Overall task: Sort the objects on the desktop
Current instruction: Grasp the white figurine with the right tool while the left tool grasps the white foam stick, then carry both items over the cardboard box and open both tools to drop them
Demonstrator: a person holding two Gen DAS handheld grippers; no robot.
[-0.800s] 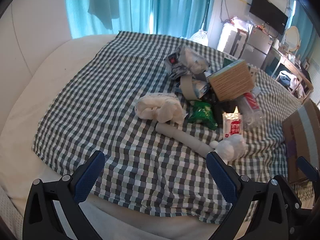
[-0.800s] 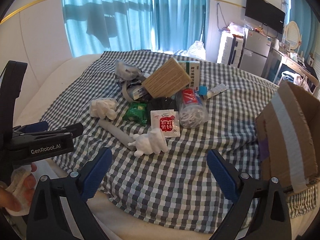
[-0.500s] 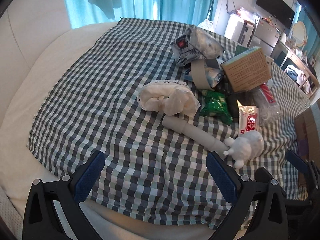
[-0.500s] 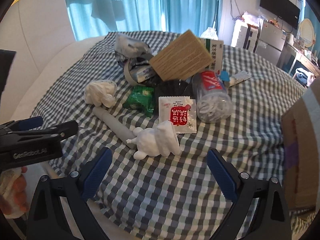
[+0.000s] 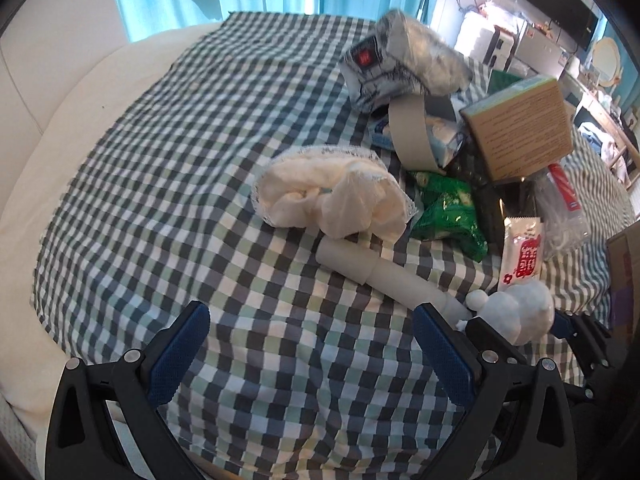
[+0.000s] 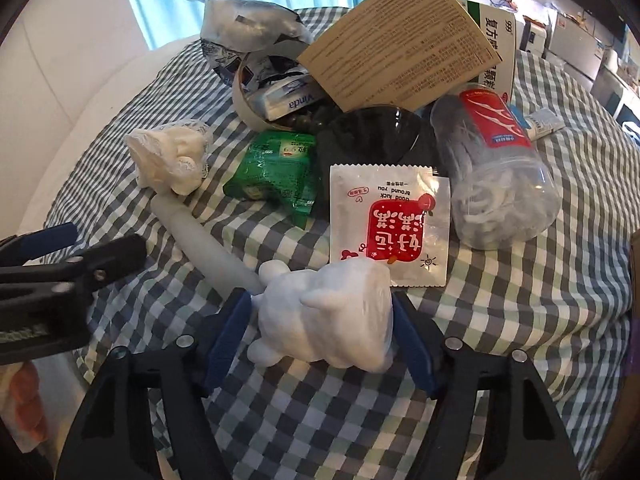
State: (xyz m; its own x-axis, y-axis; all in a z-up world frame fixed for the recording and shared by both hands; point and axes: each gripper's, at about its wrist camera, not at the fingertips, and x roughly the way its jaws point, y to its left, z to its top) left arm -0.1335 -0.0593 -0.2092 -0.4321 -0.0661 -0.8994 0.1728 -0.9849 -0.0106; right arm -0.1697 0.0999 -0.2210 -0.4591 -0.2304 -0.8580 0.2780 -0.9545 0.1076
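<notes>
Flanking one white figurine (image 6: 326, 314): right hand-held gripper (image 6: 320, 332).

checked grey-green cloth (image 5: 168, 168), white figurine (image 6: 332, 316), green packet (image 6: 276, 172).

Both tongs have come down and forward toward the pile on the checked cloth (image 5: 168, 168), so the things fill more of each view. The right tongs (image 6: 322, 322), wide apart before, have been closing and now flank the white figurine (image 6: 326, 316), blue pads at its sides. The left tongs (image 5: 310, 344) now hang nearer the grey tube (image 5: 384, 276).
</notes>
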